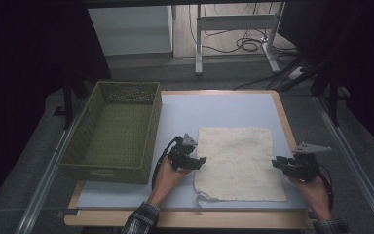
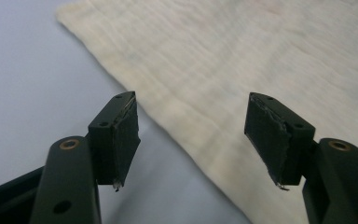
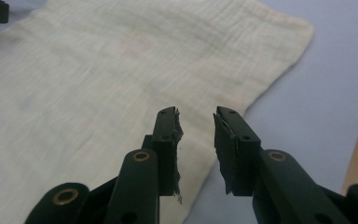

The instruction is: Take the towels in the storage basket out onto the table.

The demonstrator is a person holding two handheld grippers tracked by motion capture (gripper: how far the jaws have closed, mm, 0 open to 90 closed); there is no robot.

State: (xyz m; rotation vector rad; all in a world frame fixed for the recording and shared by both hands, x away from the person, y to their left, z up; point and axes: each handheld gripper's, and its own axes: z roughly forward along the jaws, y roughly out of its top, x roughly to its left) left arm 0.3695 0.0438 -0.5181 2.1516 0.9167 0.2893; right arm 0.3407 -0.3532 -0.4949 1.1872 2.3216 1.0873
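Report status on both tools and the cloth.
Left tool open at cloth left edge. Right tool open at right edge. Cloth flat, unheld. Basket clear, nothing blocking.

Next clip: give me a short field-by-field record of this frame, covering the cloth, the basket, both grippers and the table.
cloth: cream cloth spread flat on the table, a loose thread at its near left corner
basket: green basket left of the cloth, apart from it, nothing inside
left gripper: left gripper at the cloth's left edge, jaws open, nothing between them
right gripper: right gripper at the cloth's right edge, jaws narrowly open, nothing gripped
table: pale blue top with a wooden rim
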